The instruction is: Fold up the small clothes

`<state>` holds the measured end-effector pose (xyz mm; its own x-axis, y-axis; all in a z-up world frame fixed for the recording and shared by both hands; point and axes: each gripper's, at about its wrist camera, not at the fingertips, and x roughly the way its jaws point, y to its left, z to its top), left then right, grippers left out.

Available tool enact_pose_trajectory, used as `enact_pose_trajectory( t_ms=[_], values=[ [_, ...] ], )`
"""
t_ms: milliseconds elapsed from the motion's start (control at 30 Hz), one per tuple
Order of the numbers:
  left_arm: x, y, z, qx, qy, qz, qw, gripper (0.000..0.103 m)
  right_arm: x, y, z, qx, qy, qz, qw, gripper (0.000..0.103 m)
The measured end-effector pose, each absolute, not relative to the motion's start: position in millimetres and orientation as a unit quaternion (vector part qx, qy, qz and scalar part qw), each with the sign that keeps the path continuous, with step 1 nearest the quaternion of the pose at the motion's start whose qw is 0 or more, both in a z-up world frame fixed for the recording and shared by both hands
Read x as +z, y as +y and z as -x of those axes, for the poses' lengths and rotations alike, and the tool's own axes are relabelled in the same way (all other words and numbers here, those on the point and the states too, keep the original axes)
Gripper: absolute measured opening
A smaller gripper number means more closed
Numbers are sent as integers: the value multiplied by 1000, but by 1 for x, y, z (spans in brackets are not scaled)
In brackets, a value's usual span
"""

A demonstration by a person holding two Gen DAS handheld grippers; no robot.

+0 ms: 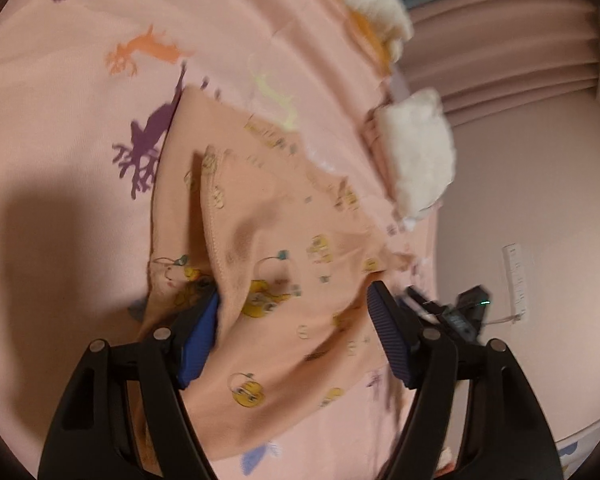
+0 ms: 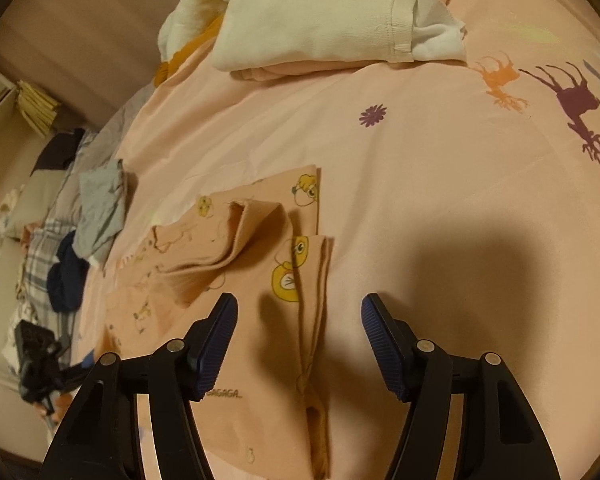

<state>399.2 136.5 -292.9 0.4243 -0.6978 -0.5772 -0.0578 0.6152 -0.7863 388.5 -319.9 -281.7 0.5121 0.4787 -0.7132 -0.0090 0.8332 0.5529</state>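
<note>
We hold both grippers, left gripper (image 1: 294, 320) and right gripper (image 2: 299, 344), part-open and empty over the peach garment (image 2: 260, 280), half-folded on the bed (image 2: 420, 160), ready to pinch its edge.

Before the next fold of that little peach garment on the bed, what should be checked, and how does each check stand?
1. Peach cartoon-print garment lies on the pink bedsheet: ok.
2. Garment lies flat: not ok; a raised fold bunches in its middle.
3. Left gripper has cloth between its pads: ok for position; the cloth passes between them, the jaws stand apart, and whether a pad touches cannot be told through the blur.
4. Right gripper free to grasp: ok; its jaws stand open over the garment's folded edge, gripping nothing.
5. Room beside the garment: ok; the folded cream garment and the grey garment lie apart from it.
</note>
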Motion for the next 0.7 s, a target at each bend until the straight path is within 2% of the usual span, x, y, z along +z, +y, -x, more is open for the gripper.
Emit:
enact_pose_trajectory(
  t_ms=[167, 233, 267, 300, 467, 667, 700],
  values=[
    [-309, 141, -403, -209, 484, 424, 736, 70, -278, -323, -387, 145, 463, -246, 840, 67],
    [-303, 139, -406, -212, 465, 417, 751, 52, -276, -323, -389, 145, 457, -242, 844, 67],
    [-300, 136, -409, -209, 464, 405, 760, 38, -274, -324, -392, 145, 453, -247, 844, 67],
    [-300, 135, -411, -204, 465, 397, 765, 28, -272, -325, -396, 148, 448, -255, 844, 67],
    [-298, 133, -417, -194, 452, 370, 788, 7, -262, -314, -415, 189, 415, -243, 856, 67],
    [-306, 151, -421, -165, 411, 408, 799, 3, -265, -301, -425, 227, 401, -207, 863, 66],
    [-306, 152, -422, -159, 410, 406, 801, 3, -267, -297, -426, 226, 401, -193, 867, 45]
  ],
)
